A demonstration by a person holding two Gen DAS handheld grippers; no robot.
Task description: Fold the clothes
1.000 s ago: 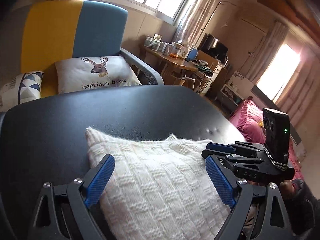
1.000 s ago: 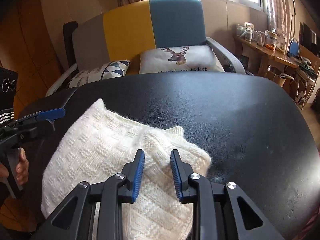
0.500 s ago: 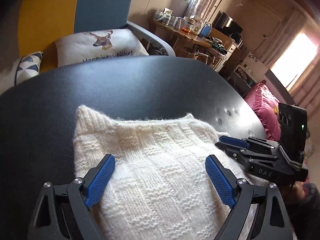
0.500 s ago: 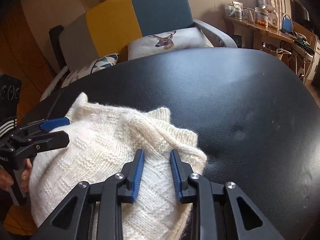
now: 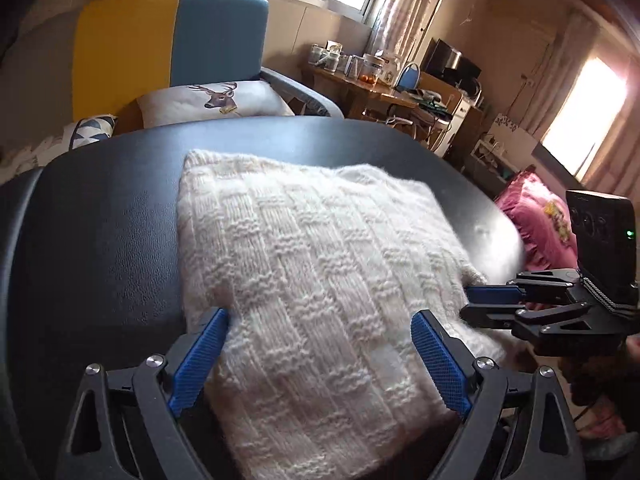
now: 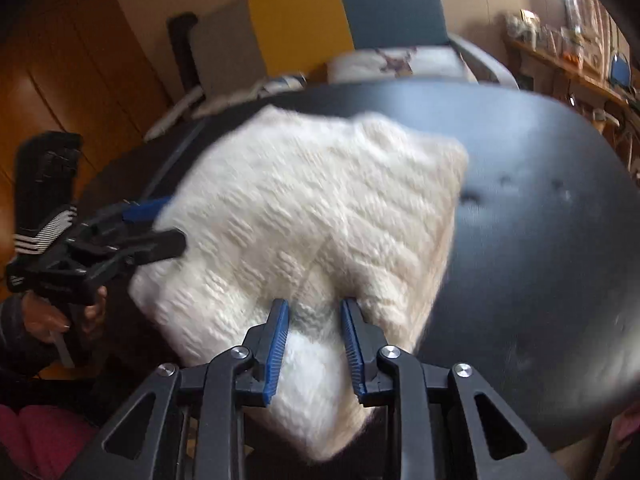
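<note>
Your right wrist view is smeared by motion, so the knit's far edge and the cushions behind the table [image 6: 540, 208] are hard to read. The near end of the white knitted garment [image 5: 320, 272] runs out of frame below both cameras, hiding how far it overhangs the table's edge. Your right gripper [image 6: 316, 340] has its jaws narrowly set with a fold of the knit between them; it looks pinched, though the blur makes contact uncertain. Your left gripper [image 5: 320, 356] stands spread wide, the garment lying between its blue pads [image 5: 198, 356], touching the left one.
</note>
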